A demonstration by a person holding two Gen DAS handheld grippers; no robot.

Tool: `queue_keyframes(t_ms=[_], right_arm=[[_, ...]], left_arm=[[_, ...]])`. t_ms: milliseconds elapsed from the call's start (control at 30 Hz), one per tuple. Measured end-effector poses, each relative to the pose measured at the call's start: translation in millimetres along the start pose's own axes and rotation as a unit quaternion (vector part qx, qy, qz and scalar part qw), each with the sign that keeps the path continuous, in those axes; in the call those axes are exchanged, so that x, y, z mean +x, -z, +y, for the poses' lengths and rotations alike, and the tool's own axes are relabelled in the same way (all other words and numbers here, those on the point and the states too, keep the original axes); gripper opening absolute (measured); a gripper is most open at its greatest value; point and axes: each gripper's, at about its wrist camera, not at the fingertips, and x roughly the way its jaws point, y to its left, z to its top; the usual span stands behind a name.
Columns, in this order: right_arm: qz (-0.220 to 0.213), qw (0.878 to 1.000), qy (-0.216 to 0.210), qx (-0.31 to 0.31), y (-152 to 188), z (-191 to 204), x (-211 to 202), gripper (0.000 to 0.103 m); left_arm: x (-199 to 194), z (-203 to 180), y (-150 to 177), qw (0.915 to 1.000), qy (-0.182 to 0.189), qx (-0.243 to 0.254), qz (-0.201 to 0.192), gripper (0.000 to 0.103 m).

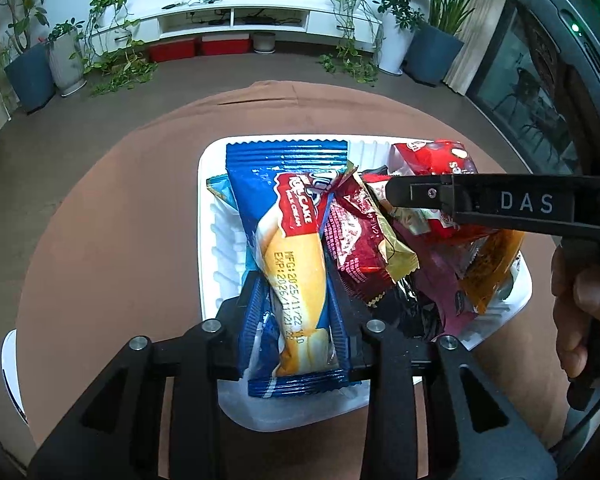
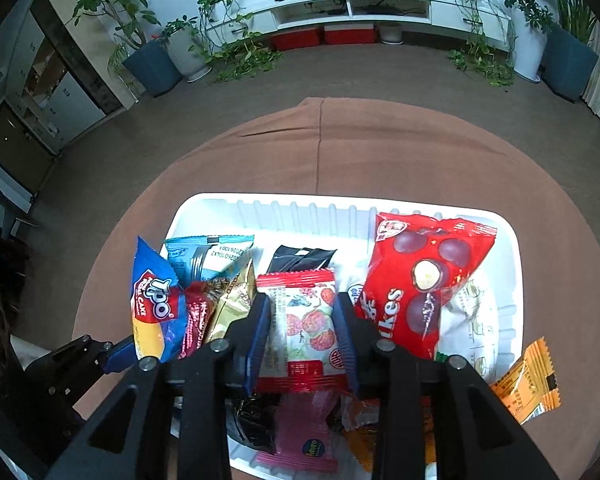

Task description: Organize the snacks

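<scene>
A white ribbed tray (image 1: 208, 240) (image 2: 300, 206) on a brown-clothed round table holds several snack packets. My left gripper (image 1: 294, 312) is shut on a blue and yellow roll cake packet (image 1: 288, 256), held over the tray's left part; it shows in the right wrist view (image 2: 156, 308) too. My right gripper (image 2: 300, 320) is shut on a small white packet with red strawberries (image 2: 304, 320), over the tray's near middle. The right gripper also reaches in from the right in the left wrist view (image 1: 420, 196). A red chocolate-ball bag (image 2: 420, 280) (image 1: 436, 156) lies at the right.
In the tray lie a dark red packet (image 1: 352, 240), a gold one (image 1: 396, 248), a pink one (image 2: 304, 432), a black one (image 2: 304, 258) and orange ones (image 2: 528, 384). The brown tablecloth (image 2: 340, 152) surrounds the tray. Plants and a white TV shelf stand far behind.
</scene>
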Motion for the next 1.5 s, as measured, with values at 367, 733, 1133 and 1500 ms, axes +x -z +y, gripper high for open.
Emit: queue_keyframes(t_ms=[367,733,1133,1500], right_arm=[[-0.029,1.0,0.002,-0.002,7,2,-18,0.051],[-0.095,0.995,-0.002,0.01,24,3,-67,0.078],[-0.275,0.959,-0.033,0.055,104,-16,-177,0.103],[-0.444,0.894,0.013,0.065,223,-17,-280,0.103]], left_arm=[[-16,-2,0,0.9997,-0.016,0.0,-0.015,0.042],[-61,-17,23,0.9962,-0.05,0.002,-0.071,0.081],[-164,-63,82,0.9716,-0.126,0.038,-0.197,0.103],[-237,-98,139,0.9662,-0.156,-0.006,-0.206,0.103]])
